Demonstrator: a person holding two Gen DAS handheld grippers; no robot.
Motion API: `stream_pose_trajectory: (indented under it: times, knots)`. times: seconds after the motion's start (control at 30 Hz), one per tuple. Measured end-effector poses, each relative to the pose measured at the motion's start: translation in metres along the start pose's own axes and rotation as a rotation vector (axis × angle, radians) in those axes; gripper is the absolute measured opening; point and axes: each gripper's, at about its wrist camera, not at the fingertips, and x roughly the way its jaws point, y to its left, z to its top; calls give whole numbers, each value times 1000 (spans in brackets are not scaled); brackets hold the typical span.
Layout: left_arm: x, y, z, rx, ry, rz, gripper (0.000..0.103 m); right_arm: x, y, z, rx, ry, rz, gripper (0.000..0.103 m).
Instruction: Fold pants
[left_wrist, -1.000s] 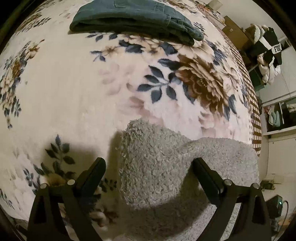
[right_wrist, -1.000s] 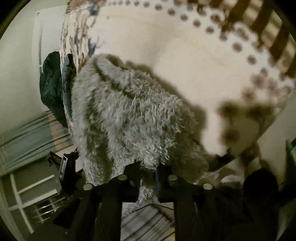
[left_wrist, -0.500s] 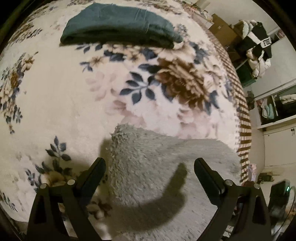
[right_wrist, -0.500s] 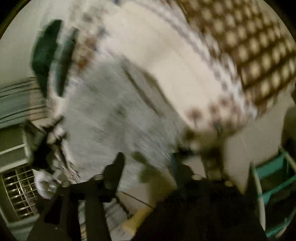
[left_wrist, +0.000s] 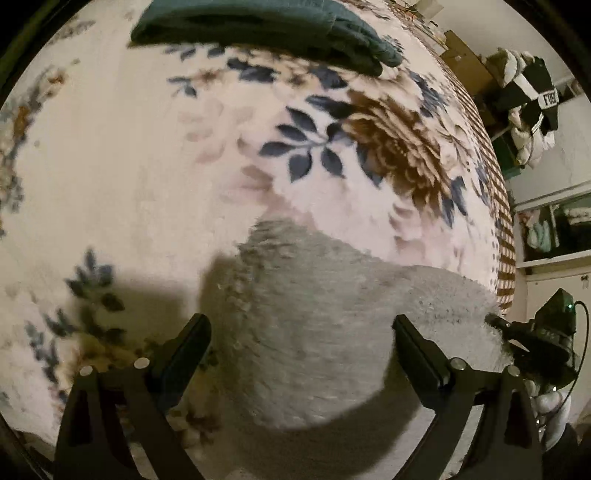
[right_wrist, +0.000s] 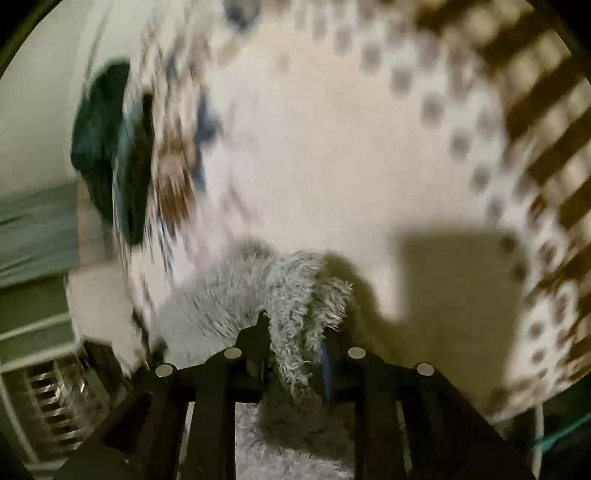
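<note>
A bed covered by a cream floral blanket fills most of the left wrist view. Its patterned edge curves down from 1 o'clock to 4 o'clock, and past that edge are a wall, shelves and a heap of clothes at 2 o'clock. The blanket is bare from 9 o'clock through the centre. A dark green folded garment lies at 12 o'clock, well apart from everything below it.

The fuzzy grey pants lie on the blanket from the centre down to 6 o'clock and out to 4 o'clock, close to the bed's edge. The left gripper hangs above them with its fingers spread wide and still parting; the fabric lies below and between the two fingers, and neither finger visibly presses it. The other tool shows at 4 o'clock at the pants' far end.

The right wrist view is blurred. Plain cream blanket fills the centre, with the checked border running from 1 o'clock to 4 o'clock. The green garment sits at 9 o'clock near the bed's side. A tuft of the grey pants rises at 6 o'clock between the fingers of the right gripper, which are narrowing and appear to pinch the fabric.
</note>
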Motion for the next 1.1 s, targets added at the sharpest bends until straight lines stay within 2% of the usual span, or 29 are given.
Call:
stream_pose_trajectory:
  times: [0.03, 0.1, 0.17, 0.2, 0.23, 0.3, 0.37, 0.43, 0.47, 0.53, 0.57, 0.6, 0.63, 0.67, 0.73, 0.8, 0.87, 0.9, 0.97, 1.0, 1.03, 1.1]
  knots:
    - [6, 2, 2, -17, 12, -6, 103, 3, -2, 3, 6, -7, -40, 22]
    - [3, 3, 2, -26, 9, 5, 103, 13, -4, 2, 21, 42, -51, 25]
    - [-15, 4, -3, -27, -19, -4, 102, 15, -1, -3, 9, 90, -56, 40]
    - [-25, 5, -7, -30, -34, -5, 102, 6, 2, -8, -13, 89, -77, 56]
    - [-35, 6, -12, -36, -49, -11, 102, -3, 2, -14, -26, 76, -79, 63]
    - [-51, 11, -21, -56, -73, -33, 102, -32, -2, -36, -43, 37, -63, 65]
    - [-57, 15, -25, -60, -81, -40, 102, -49, -18, -67, 10, 34, -60, 69]
    - [-50, 16, -22, -59, -69, -27, 102, -48, -30, -95, 61, 72, -60, 69]
    - [-43, 16, -21, -58, -55, -14, 102, -41, -40, -110, 95, 120, -67, 69]
    - [-31, 14, -19, -52, -36, -5, 102, -24, -55, -128, 151, 179, -37, 69]
    - [-24, 13, -18, -40, -25, -1, 103, -13, -60, -134, 183, 192, -10, 68]
    - [-21, 12, -17, -36, -19, 6, 103, -4, -62, -135, 189, 192, 20, 55]
    - [-18, 13, -16, -34, -16, 12, 103, 1, -60, -136, 169, 179, 39, 18]
    - [-15, 14, -15, -37, -12, 9, 103, 4, -57, -136, 143, 172, 8, 13]
    - [-10, 15, -13, -40, 2, 4, 103, 7, -52, -138, 66, 171, -125, 9]
    - [-7, 14, -12, -43, 14, -2, 103, 11, -63, -143, 70, 213, -207, 9]
    - [-13, 10, -12, -35, 6, 5, 103, 10, -65, -141, 72, 222, -156, 9]
    - [-21, 10, -14, -31, -4, -1, 103, 5, -60, -139, 41, 216, -133, 13]
    - [-37, 13, -21, -38, -27, -39, 103, -14, -46, -131, -54, 190, -128, 45]
    - [-43, 15, -26, -43, -37, -53, 103, -22, -43, -127, -77, 165, -118, 78]
    - [-53, 18, -34, -56, -52, -77, 103, -29, -40, -124, -87, 140, -92, 93]
    - [-62, 23, -47, -82, -64, -119, 103, -40, -41, -113, -97, 99, -49, 95]
